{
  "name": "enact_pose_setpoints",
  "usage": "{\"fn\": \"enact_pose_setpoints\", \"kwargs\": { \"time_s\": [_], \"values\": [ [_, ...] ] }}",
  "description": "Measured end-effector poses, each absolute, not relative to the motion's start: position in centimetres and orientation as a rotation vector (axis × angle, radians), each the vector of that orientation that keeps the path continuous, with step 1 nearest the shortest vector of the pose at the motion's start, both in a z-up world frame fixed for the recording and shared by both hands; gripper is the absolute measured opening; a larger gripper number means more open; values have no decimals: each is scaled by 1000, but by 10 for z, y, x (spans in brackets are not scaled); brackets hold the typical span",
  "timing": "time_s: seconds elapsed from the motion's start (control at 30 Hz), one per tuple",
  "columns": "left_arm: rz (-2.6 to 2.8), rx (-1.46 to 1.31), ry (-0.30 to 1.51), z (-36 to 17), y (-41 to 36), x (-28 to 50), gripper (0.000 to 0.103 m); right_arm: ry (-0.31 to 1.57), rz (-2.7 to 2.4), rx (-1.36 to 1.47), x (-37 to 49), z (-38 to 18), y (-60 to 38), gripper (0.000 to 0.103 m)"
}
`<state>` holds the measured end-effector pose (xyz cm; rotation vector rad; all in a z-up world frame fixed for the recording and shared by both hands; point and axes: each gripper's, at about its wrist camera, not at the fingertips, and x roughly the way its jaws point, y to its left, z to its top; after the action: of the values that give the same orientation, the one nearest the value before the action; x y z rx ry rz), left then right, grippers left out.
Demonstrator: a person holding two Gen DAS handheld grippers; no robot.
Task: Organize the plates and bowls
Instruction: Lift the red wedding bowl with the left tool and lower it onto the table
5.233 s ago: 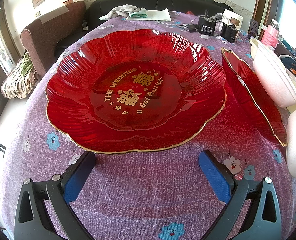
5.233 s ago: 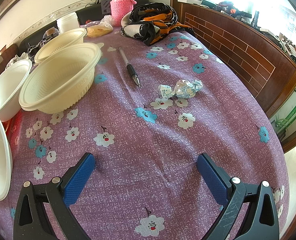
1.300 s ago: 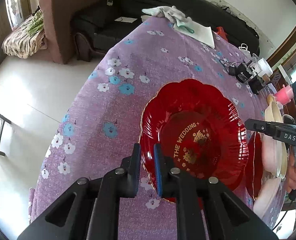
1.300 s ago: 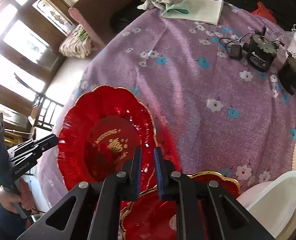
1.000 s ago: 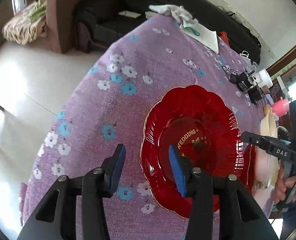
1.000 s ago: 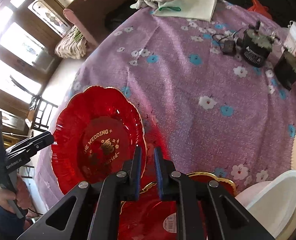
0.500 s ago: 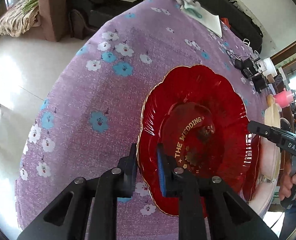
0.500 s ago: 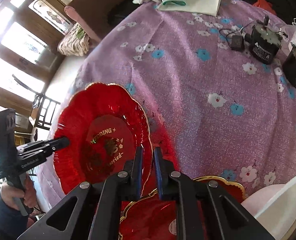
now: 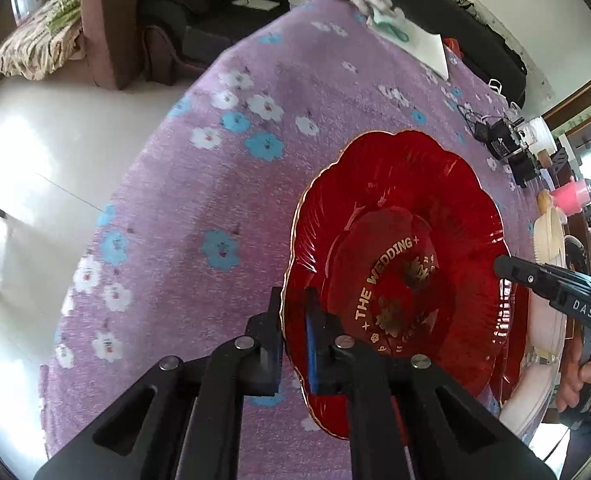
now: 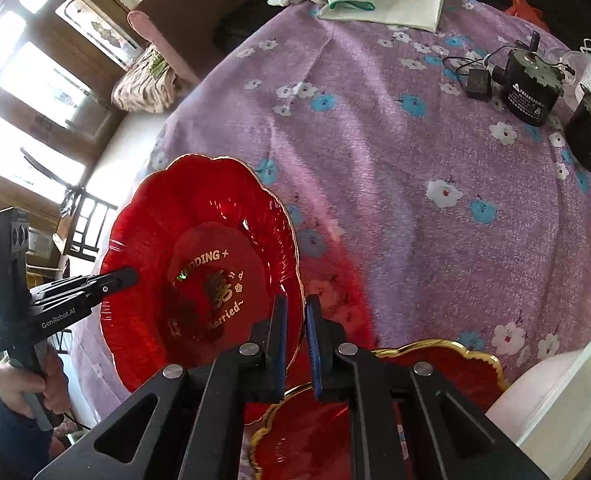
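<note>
- The left hand-held gripper (image 9: 294,322) is clenched on the near rim of the big red plate (image 9: 395,240): one pad under the gilt edge, one on top.
- The right hand-held gripper (image 10: 295,322) is clamped on the opposite rim of the same plate, so the plate hangs between the two, apparently lifted off the purple bench (image 10: 395,160) and tilted.
- To do this step well, I would keep both grips level with each other and move them together; a thin scalloped edge can slip from narrow pads if one side drops or twists.
- Just below the right hand-held gripper lies a second red plate (image 10: 447,364) with the same gold edge. It looks like the likely place to set the held one, centred and lowered flat so the scallops nest.
- Beyond that plate, to its right, a white bowl (image 10: 551,384) sits close; the rim being carried should pass above it, not against it.
- Ahead of both tools the cloth is open, with good room to swing.
- Farther off stand black boxes with a cable (image 10: 529,88), and a folded cloth (image 10: 379,2) at the far edge.
- On the left hand-held gripper's outer side the bench edge falls to the floor (image 9: 35,152); keep the plate over the cloth.
</note>
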<state>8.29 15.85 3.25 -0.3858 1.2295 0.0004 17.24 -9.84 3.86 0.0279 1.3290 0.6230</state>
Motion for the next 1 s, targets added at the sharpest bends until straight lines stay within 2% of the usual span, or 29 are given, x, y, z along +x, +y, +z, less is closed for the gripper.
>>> {"fn": "enact_pose_setpoints", "kwargs": {
  "time_s": [0.6, 1.0],
  "values": [
    [47, -377, 1119, 80, 204, 22, 9, 1262, 675, 69, 122, 76, -53, 11],
    [-34, -341, 1120, 86, 170, -28, 9, 1275, 595, 133, 51, 82, -90, 11]
  ]
}}
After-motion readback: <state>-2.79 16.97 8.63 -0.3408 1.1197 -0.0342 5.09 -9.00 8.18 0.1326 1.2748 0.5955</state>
